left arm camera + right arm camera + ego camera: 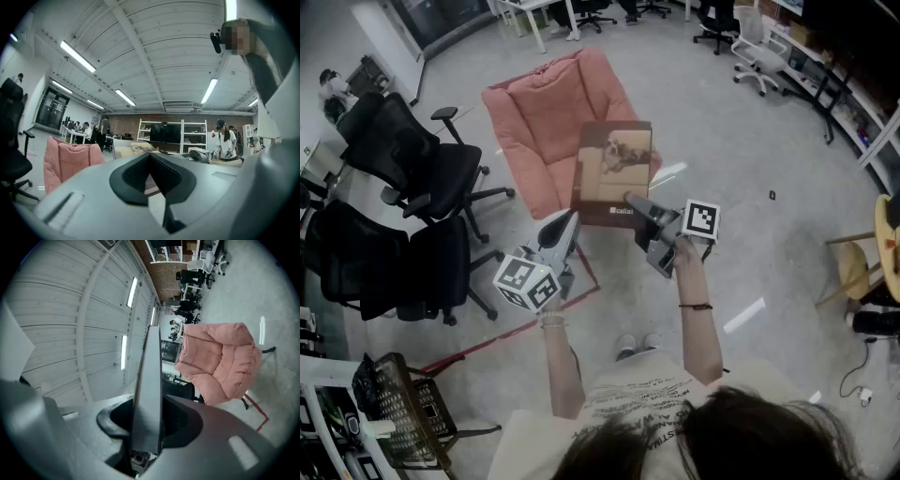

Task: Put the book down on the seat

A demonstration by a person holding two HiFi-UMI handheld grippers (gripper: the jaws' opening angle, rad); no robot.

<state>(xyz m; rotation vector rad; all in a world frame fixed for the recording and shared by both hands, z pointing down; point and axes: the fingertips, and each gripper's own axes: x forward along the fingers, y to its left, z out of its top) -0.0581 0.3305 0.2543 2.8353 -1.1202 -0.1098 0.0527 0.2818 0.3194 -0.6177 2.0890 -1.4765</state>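
Observation:
My right gripper (636,202) is shut on a brown book (614,169) by its lower edge and holds it upright in the air. The book hangs in front of the seat of the pink armchair (544,122). In the right gripper view the book (149,394) shows edge-on between the two pads, with the armchair (220,366) beyond it to the right. My left gripper (570,221) hovers just left of the book's lower corner, apart from it. In the left gripper view its pads (136,171) meet with nothing between them, and the armchair (65,159) sits at the left.
Two black office chairs (412,159) (384,262) stand left of the armchair. A wire basket (403,412) is at the lower left, a wooden stool (862,272) at the right edge. Red tape (581,281) marks the floor by the armchair. White chairs (755,42) and desks line the back.

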